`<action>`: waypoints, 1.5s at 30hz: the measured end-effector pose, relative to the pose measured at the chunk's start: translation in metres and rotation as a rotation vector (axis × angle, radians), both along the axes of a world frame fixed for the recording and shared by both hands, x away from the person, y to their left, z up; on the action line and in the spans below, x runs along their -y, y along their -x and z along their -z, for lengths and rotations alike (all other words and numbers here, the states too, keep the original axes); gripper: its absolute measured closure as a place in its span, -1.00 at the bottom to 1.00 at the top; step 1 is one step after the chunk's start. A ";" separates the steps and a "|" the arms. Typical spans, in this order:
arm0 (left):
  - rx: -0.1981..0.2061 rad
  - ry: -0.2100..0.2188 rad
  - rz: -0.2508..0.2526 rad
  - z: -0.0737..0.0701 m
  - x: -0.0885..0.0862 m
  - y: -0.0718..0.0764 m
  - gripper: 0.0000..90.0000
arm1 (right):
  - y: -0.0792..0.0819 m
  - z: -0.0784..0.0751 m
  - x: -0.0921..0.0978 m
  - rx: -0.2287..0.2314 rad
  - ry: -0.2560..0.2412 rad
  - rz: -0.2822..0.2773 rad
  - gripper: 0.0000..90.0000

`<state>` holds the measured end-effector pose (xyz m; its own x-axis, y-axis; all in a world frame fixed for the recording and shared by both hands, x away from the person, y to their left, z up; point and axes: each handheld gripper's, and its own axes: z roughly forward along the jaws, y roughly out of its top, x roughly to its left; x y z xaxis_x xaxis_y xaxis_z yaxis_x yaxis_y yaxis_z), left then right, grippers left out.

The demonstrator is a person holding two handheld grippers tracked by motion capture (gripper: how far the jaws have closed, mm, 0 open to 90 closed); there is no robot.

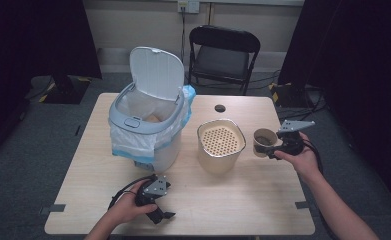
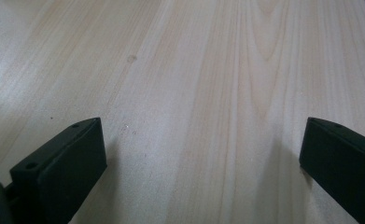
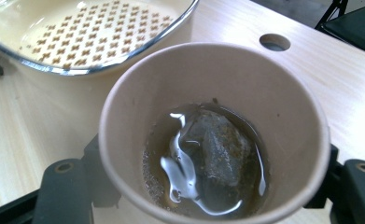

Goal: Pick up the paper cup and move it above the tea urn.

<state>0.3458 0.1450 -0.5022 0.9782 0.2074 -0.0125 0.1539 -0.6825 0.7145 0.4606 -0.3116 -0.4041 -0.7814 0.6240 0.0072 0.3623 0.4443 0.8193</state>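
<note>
My right gripper (image 1: 277, 149) is shut on a brown paper cup (image 1: 263, 141), held just above the table's right side. The cup (image 3: 208, 126) holds dark liquid and a wet tea bag (image 3: 215, 154); the black jaws clamp its sides. Left of the cup stands a cream container with a perforated strainer top (image 1: 221, 144), whose rim also shows in the right gripper view (image 3: 87, 35). My left gripper (image 1: 160, 214) rests low near the table's front edge, open, with bare wood (image 2: 203, 116) between its fingers (image 2: 61, 168).
A white bin (image 1: 145, 127) with a raised lid and a plastic liner stands at the table's back left. A cable hole (image 1: 220, 108) lies behind the strainer container. A black folding chair (image 1: 224, 55) stands beyond the table.
</note>
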 end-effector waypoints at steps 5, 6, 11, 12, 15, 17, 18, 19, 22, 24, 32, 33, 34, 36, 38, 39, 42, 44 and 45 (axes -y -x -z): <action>0.000 0.000 0.000 0.000 0.000 0.000 -1.00 | -0.008 -0.007 0.000 0.005 0.001 0.010 -0.39; 0.000 -0.001 -0.001 0.000 0.000 0.000 -1.00 | -0.012 -0.010 0.000 0.006 0.002 0.011 -0.39; -0.001 0.000 0.000 0.000 0.000 0.000 -1.00 | -0.022 -0.017 0.000 0.002 0.005 0.019 -0.39; 0.000 -0.001 0.000 0.000 0.000 0.000 -1.00 | -0.024 -0.018 0.000 0.003 0.005 0.019 -0.38; -0.001 0.000 0.000 0.000 0.000 0.000 -1.00 | -0.028 -0.021 0.000 0.004 0.004 0.020 -0.38; -0.001 0.000 0.000 0.000 0.000 0.000 -1.00 | -0.034 -0.024 -0.002 0.002 0.003 0.022 -0.38; 0.000 0.000 0.001 0.000 0.000 0.000 -1.00 | -0.036 -0.025 -0.002 0.002 0.006 0.020 -0.38; 0.000 0.000 0.001 0.000 0.000 0.000 -1.00 | -0.036 -0.025 -0.002 0.002 0.006 0.020 -0.38; -0.001 0.000 0.000 0.000 0.000 0.000 -1.00 | -0.041 -0.027 -0.004 0.005 0.010 0.023 -0.38; 0.000 0.000 0.000 0.000 0.000 0.000 -1.00 | -0.047 -0.028 -0.007 0.012 0.015 0.027 -0.38; -0.001 0.000 0.000 0.000 0.000 0.000 -1.00 | -0.064 -0.034 -0.015 0.032 0.018 0.042 -0.38; -0.001 0.000 0.000 0.000 0.000 0.000 -1.00 | -0.064 -0.034 -0.015 0.032 0.018 0.042 -0.38; -0.001 0.001 0.000 0.000 0.000 0.000 -1.00 | -0.066 -0.035 -0.016 0.036 0.020 0.042 -0.38; -0.001 0.000 0.000 0.000 0.000 0.000 -1.00 | -0.071 -0.037 -0.019 0.042 0.028 0.046 -0.38; -0.001 0.001 0.000 0.000 0.000 0.000 -1.00 | -0.073 -0.038 -0.020 0.044 0.028 0.044 -0.38; -0.001 0.001 0.000 0.000 0.000 0.000 -1.00 | -0.075 -0.039 -0.021 0.048 0.028 0.045 -0.38; 0.000 0.001 0.000 0.000 0.000 0.000 -1.00 | -0.082 -0.042 -0.024 0.053 0.015 0.044 -0.38; 0.000 0.001 0.000 0.000 0.000 0.000 -1.00 | -0.085 -0.043 -0.025 0.052 0.012 0.044 -0.38; 0.000 0.001 0.000 0.000 0.000 0.000 -1.00 | -0.085 -0.043 -0.025 0.052 0.012 0.044 -0.38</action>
